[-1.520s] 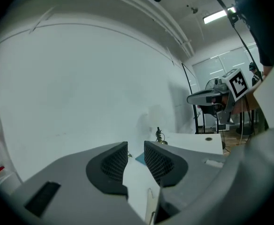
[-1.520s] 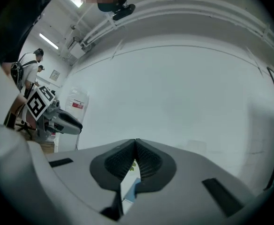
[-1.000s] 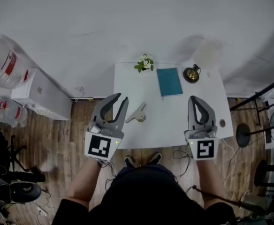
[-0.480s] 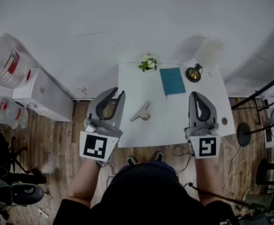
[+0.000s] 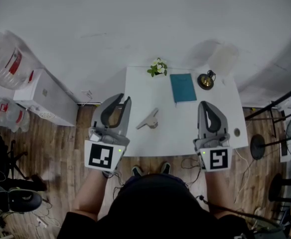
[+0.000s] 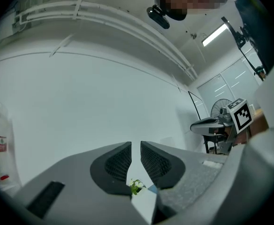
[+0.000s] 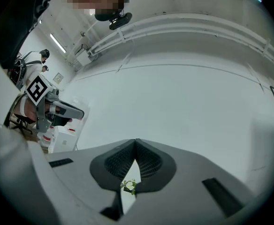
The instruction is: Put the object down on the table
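Left jaws: on my left gripper (image 6: 135,146), released; a narrow slit between the pads with nothing in it. The slit is slimmer than the wide gape of a second ago.
Right jaws: on my right gripper (image 7: 135,142), tips met and clenched on nothing, same as a second ago.
Task's thing: grey angled object (image 5: 148,119), lying on the table (image 5: 185,131) in its front-left part. It is clear of both grippers and nearer the left one.
Change: the left gripper has backed off to the table's left edge, so the gap to the object is wider than before. The object keeps its place relative to the teal book (image 5: 182,87) and the small plant (image 5: 157,67).
Meaning: I judge the put-down done, with the object let go and at rest.
Remainder: a brass-coloured item (image 5: 204,79) beside the book at the far edge, untouched.
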Available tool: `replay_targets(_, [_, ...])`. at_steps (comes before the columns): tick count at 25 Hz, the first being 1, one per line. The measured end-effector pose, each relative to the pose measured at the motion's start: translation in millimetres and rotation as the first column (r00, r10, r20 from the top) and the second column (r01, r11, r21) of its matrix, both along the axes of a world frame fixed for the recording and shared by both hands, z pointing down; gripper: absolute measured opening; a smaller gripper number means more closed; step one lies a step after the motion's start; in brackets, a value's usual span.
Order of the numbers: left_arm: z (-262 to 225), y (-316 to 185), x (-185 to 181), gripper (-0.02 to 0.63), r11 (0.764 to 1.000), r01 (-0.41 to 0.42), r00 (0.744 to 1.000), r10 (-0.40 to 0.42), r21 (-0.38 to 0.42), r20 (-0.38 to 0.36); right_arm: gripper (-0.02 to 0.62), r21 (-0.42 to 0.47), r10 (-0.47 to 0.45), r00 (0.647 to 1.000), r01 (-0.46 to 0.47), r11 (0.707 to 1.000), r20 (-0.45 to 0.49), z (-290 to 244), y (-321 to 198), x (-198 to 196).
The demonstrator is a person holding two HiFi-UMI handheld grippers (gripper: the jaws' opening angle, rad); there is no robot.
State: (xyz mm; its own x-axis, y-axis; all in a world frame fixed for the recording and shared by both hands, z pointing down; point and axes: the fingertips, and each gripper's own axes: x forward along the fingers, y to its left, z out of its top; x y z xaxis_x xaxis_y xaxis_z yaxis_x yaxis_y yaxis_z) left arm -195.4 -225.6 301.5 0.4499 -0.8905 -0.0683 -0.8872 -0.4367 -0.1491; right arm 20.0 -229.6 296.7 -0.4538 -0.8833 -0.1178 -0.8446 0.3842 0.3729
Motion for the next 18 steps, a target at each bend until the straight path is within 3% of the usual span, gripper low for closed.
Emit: replay_targets(18, [-2,-4,29,0.057,0.999,0.033,0.999,-0.033,-0.010,0.014,0.003,-0.036,-0.075,0.997,0.075,0.996,0.013,9,-10,13])
